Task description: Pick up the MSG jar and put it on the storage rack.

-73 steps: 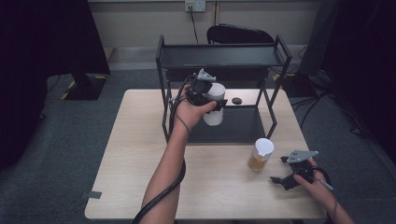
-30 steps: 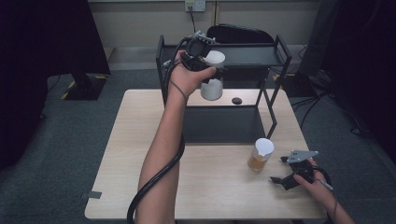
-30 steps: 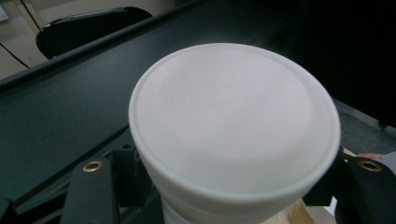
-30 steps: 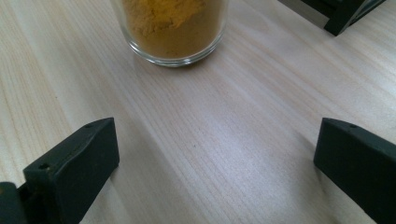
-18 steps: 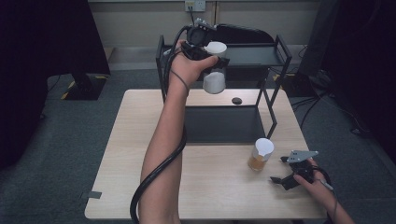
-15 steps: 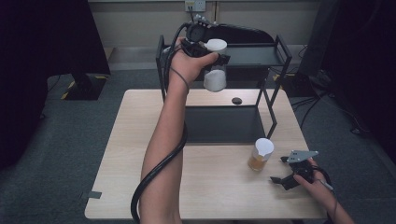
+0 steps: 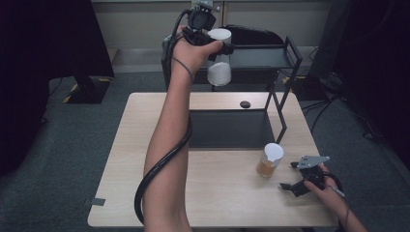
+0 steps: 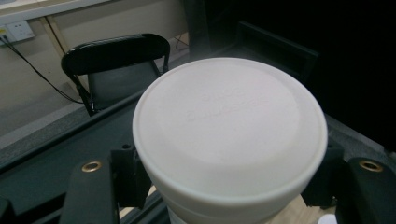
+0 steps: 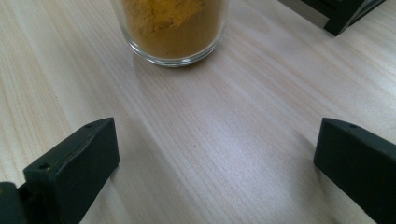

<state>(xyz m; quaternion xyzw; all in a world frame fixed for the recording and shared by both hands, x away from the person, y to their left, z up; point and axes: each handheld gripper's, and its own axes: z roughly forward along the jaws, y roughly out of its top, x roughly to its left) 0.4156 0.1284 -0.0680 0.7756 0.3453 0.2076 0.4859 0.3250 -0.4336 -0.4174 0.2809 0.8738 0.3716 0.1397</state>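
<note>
Two jars in play. Jar one [image 7: 219, 57], white lid, white powder: pinched in the left gripper [image 7: 212, 43], held up in the air at the level of the rack's [image 7: 290, 50] top shelf, jaws clamped on both sides just under the lid [image 8: 229, 128]. Jar two [image 7: 269, 160], orange powder, white lid: stands on the table [image 7: 232, 193] near the right edge, untouched. Right gripper [image 7: 295, 186] rests on the table just beside it, jaws spread wide, nothing between them. One small dark cap [image 7: 245, 104] lies near the rack. One chair [image 8: 116, 65] behind.
</note>
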